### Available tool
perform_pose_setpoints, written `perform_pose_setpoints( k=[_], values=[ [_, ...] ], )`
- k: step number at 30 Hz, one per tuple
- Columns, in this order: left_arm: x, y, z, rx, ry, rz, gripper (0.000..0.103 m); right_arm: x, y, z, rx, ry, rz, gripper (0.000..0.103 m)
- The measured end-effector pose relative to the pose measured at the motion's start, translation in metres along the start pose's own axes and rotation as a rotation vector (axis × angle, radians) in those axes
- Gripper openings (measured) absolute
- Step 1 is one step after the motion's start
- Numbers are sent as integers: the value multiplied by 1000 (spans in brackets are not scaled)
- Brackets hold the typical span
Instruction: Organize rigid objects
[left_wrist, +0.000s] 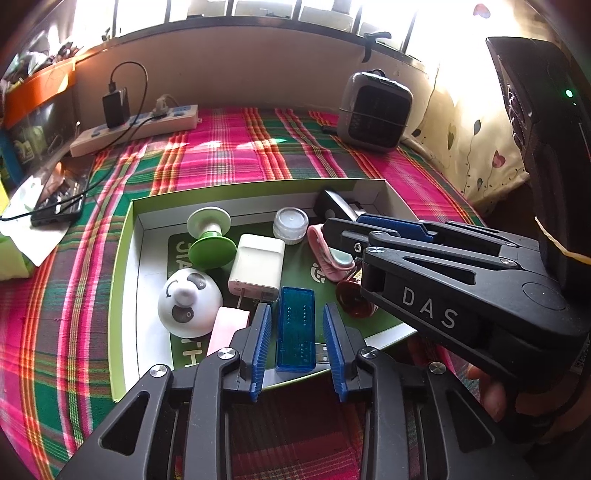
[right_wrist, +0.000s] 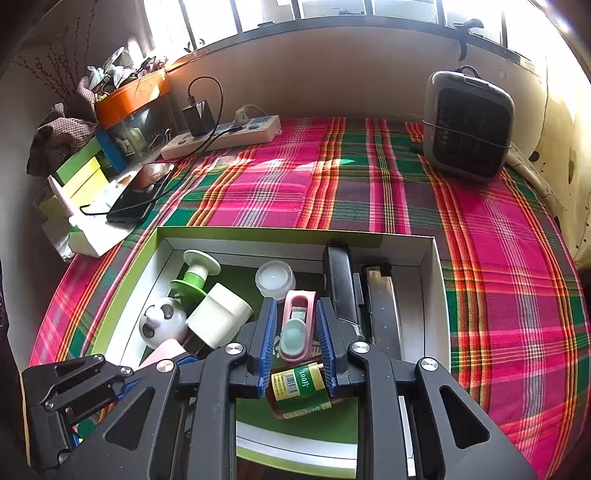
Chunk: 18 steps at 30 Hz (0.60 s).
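Note:
A shallow green-rimmed box on the plaid cloth holds several small items. My left gripper is open, its blue pads either side of a blue translucent block lying in the box, with small gaps. My right gripper is open around a pink clip-like holder without visibly squeezing it; it also shows in the left wrist view. Also in the box are a panda dome, a white charger, a green-white spool, a small jar, a brown bottle and a black stapler.
A power strip with a black adapter lies at the back left. A phone on its cable rests on the left. A grey fan heater stands at the back right. Boxes and clutter crowd the left edge.

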<state>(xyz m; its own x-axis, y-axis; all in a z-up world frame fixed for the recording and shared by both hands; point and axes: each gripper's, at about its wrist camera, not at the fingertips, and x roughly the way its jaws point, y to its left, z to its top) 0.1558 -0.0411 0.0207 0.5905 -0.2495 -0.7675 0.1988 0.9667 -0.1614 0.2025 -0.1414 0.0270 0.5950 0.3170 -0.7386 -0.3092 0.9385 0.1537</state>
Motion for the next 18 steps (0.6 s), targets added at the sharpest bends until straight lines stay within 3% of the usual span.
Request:
perform_pose_setpoints(
  k=[5, 9, 18],
  values=[
    [-12, -1, -4, 2, -21, 29, 29, -12, 3, -3, -8, -18, -2, 32],
    [-26, -2, -8, 10, -47, 77, 32, -25, 5, -9, -11, -38, -4, 33],
    [-49, -2, -21, 2, -74, 96, 32, -53, 8, -23, -5, -74, -10, 33]
  ],
)
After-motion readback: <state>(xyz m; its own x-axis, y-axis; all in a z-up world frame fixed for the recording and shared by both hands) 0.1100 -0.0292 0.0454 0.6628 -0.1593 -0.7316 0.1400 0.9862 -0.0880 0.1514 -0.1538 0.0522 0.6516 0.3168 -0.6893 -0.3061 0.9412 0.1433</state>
